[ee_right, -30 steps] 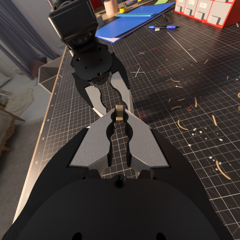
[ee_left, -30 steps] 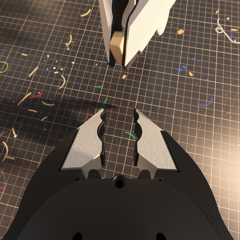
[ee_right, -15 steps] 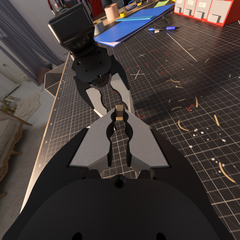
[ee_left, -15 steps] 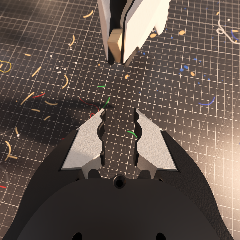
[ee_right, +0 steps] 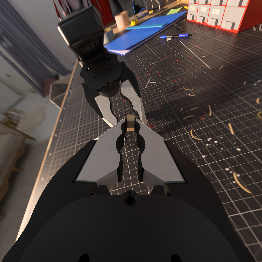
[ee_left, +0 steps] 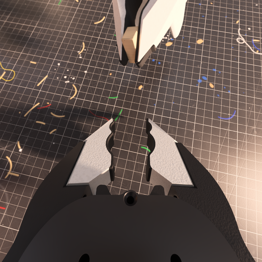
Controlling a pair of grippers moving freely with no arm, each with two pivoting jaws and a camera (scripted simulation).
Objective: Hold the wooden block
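Observation:
A small pale wooden block [ee_right: 130,122] is clamped between the tips of my right gripper [ee_right: 130,124], held above the dark cutting mat [ee_right: 198,127]. In the left wrist view the same block [ee_left: 129,45] shows between the right gripper's white fingers [ee_left: 150,35], ahead of and above my left gripper [ee_left: 129,120]. My left gripper is open and empty, its jaws well apart, facing the block from a short distance. In the right wrist view the left gripper [ee_right: 127,113] points at me, its tips just behind the block.
The gridded mat [ee_left: 184,99] is strewn with coloured scraps. At the back lie a blue folder [ee_right: 141,35], a blue pen [ee_right: 175,36], a red drawer box [ee_right: 226,15] and a pink roll [ee_right: 121,19]. The table's edge [ee_right: 56,127] runs along the left, with a grey bin [ee_right: 59,90] beyond.
The right gripper with the block has drawn a little nearer to my left gripper. The left gripper stays open, the right stays shut on the block.

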